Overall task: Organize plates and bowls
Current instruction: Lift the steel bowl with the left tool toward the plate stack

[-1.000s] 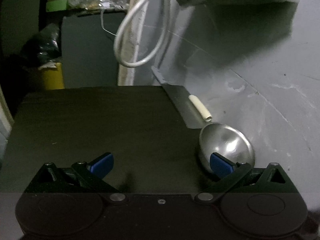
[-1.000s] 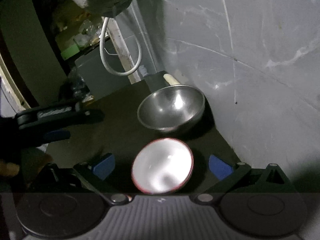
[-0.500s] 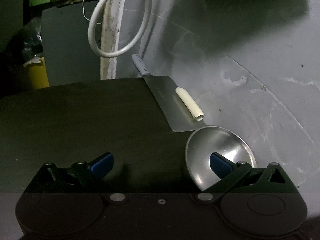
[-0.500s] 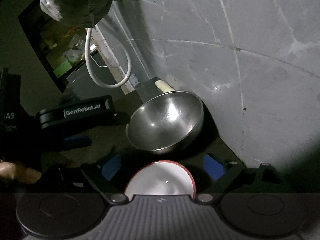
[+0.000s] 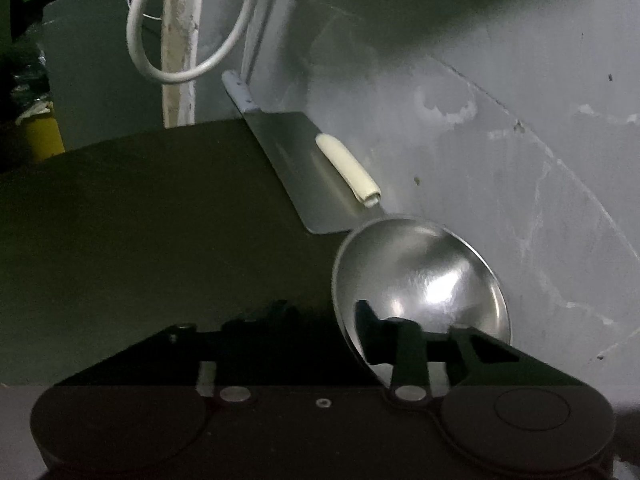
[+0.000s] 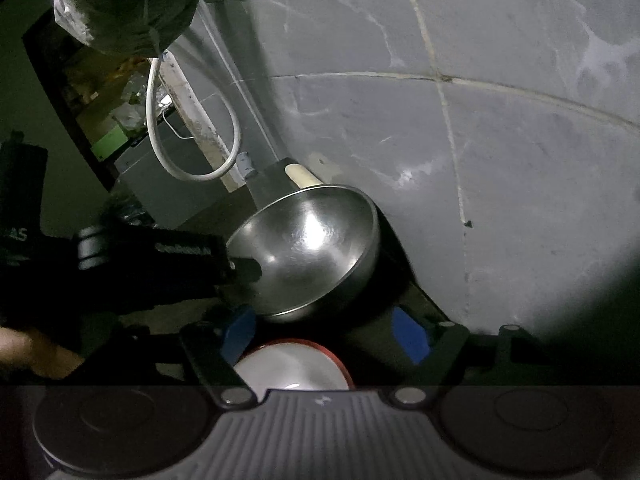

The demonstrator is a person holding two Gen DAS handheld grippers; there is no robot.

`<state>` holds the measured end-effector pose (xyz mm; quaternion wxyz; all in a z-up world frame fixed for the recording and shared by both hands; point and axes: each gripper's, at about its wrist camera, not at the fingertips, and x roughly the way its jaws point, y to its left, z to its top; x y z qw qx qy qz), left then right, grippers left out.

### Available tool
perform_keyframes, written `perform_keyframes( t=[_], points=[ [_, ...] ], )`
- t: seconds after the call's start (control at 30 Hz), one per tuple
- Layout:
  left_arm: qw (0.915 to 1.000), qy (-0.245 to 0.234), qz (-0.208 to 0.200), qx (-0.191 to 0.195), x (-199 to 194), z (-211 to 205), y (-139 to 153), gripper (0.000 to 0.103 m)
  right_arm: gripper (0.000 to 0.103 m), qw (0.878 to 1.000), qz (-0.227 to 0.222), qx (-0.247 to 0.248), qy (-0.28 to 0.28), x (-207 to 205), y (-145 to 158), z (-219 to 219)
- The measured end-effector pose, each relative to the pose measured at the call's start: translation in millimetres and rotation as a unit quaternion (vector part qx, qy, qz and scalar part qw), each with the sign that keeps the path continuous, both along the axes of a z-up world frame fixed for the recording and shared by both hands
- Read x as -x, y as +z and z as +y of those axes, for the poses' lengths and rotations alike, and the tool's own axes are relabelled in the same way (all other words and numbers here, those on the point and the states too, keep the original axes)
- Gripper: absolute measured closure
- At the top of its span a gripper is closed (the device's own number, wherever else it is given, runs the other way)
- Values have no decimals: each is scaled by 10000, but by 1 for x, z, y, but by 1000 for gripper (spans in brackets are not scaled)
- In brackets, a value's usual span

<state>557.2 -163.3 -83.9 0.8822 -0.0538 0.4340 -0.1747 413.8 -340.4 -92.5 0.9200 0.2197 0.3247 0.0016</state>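
Nearest, at six o'clock, the right tool (image 6: 320, 332) was closing around the red-rimmed white bowl (image 6: 292, 364), pads not yet touching. Farther, at twelve, the left tool (image 6: 240, 270) was closing astride the near rim of the shiny steel bowl (image 5: 420, 284) on the dark bench (image 5: 160, 220); contact couldn't be told. Next: pinch, then lift carefully.

Dim home kitchen: cleaver (image 5: 304, 172), steel bowl (image 6: 312, 248), tiled wall (image 6: 480, 120).
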Motion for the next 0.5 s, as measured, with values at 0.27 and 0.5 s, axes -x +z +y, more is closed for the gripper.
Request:
perform_keyframes(
  t=[0.27,0.5],
  points=[
    [9993,-318,-38,-187,6,-5,-1,86,35,9998,-115,-58,170,1,1,2],
    [9996,-223,6,-162,13,14,0,88,48,9994,-167,-132,260,-1,5,2]
  ],
)
